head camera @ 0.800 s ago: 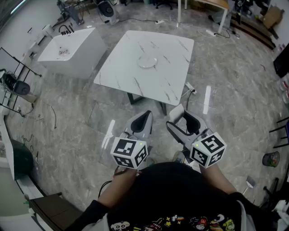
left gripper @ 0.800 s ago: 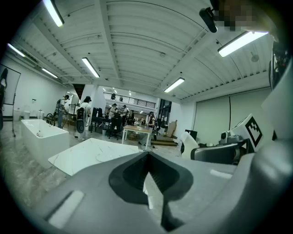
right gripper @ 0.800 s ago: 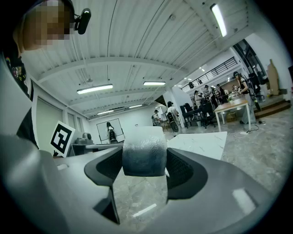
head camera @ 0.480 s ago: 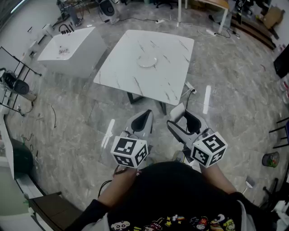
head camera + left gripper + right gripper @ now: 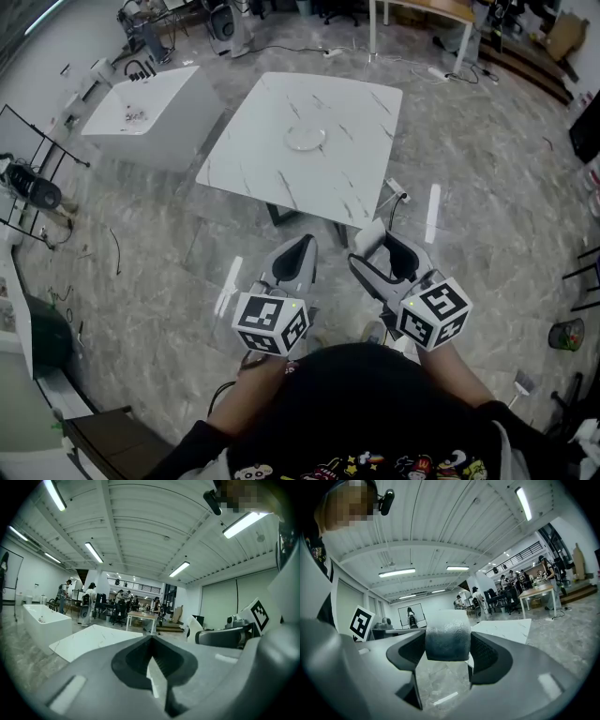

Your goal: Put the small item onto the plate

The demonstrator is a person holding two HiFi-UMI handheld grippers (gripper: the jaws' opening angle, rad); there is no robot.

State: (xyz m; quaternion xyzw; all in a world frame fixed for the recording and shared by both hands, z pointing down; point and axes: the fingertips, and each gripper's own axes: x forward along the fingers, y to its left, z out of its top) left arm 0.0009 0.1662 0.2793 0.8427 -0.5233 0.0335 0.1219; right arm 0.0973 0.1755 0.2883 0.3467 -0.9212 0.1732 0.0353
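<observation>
Only right tongs [image 5: 392,253] clamp small item [image 5: 447,641]; plate [image 5: 306,139] faint, well apart.

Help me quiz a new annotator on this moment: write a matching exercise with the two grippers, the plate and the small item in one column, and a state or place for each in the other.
Things:
1. left gripper
2. right gripper
3. plate
4. small item

States or places:
A. lies on the white table
B. jaws together, nothing between them
C. held between jaws, away from the table
D. jaws clamped on a thing

Pairs: 1-B, 2-D, 3-A, 4-C
</observation>
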